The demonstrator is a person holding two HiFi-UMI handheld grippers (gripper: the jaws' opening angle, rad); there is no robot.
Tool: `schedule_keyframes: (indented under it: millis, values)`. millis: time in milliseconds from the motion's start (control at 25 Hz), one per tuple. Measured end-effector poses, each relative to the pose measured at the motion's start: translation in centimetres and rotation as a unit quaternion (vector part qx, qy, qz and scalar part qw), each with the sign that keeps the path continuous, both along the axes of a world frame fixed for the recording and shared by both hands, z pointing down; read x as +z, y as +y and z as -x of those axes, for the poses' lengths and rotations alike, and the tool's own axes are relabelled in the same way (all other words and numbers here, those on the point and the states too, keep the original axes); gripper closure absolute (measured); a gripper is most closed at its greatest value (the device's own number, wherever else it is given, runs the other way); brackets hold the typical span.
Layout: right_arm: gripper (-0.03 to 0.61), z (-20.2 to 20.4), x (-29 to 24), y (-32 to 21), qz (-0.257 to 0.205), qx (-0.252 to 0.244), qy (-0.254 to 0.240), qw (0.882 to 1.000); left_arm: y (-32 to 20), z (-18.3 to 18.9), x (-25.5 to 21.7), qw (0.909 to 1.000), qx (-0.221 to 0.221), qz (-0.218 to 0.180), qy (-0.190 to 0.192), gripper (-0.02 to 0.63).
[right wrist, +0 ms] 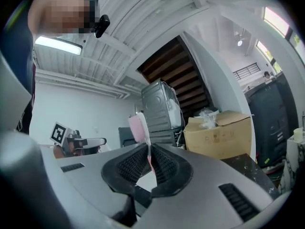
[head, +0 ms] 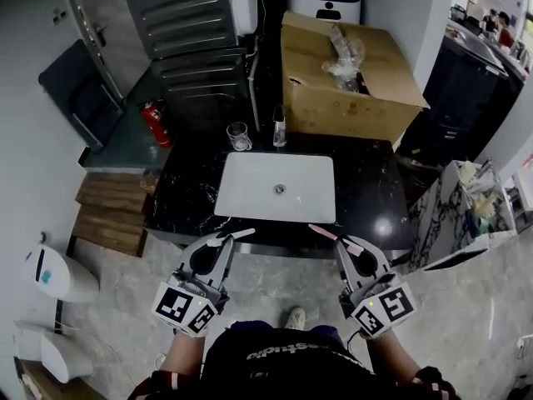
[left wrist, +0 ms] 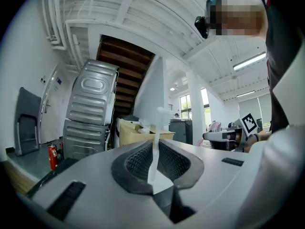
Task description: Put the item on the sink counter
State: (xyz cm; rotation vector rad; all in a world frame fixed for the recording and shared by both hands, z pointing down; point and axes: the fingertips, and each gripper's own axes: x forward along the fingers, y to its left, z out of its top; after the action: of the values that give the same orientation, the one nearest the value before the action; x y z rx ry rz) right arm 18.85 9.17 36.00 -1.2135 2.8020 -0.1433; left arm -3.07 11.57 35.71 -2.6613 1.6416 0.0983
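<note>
We held one item in each tool, and both were in the air just in front of the white rectangular basin (head: 250,186), on our side of it, not yet over the black stone sink counter (head: 187,198) in which that basin sits. The left gripper (head: 218,252) was clenched on a thin white plastic toothbrush (head: 231,237). In the left gripper view its ribbed black pads (left wrist: 138,163) pressed the slim, half-clear handle (left wrist: 156,137) from both sides, so the stick stood out past the jaw tips toward the basin. The right gripper (head: 350,252) gripped a pink plastic toothbrush (head: 333,237) in the same manner, with the flat rounded head (right wrist: 139,125) rising above the jaws. We judged that the grip near the low end of each handle was chosen so that the long free part could be laid flat on the stone beside the basin. The grooved rubber pads probably kept such smooth, narrow handles from slipping or turning. The counter looked polished and speckled, hard and glossy, and the basin was matte, shallow and smooth with a small round drain. Behind the basin stood a clear drinking glass (head: 239,137) and a small clear bottle (head: 279,127), and further behind it a brown cardboard box (head: 333,102) with crumpled plastic inside. Beyond the basin's left rear corner a red fire extinguisher (head: 155,123) stood low.
</note>
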Motion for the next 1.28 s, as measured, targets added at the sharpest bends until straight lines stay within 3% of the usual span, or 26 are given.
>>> schedule_keyframes:
  millis: [360, 1000, 1280]
  values:
    - [0.523, 1.2, 1.8, -6.8, 0.029, 0.001, -0.012, 1.0, -6.6, 1.7, 0.7, 0.9997, -0.01, 0.018, -0.014, 0.565]
    - [0.523, 11.1, -0.1, -17.4, 0.009, 0.035, 0.023, 0.999, -19.7, 11.0, 0.1, 0.9993, 0.027, -0.007, 0.023, 0.565]
    - [0.523, 12.6, 0.0, -19.3, 0.017, 0.047, 0.029, 0.998, -22.7, 12.5, 0.8, 0.9989, 0.037, -0.002, 0.029, 0.565]
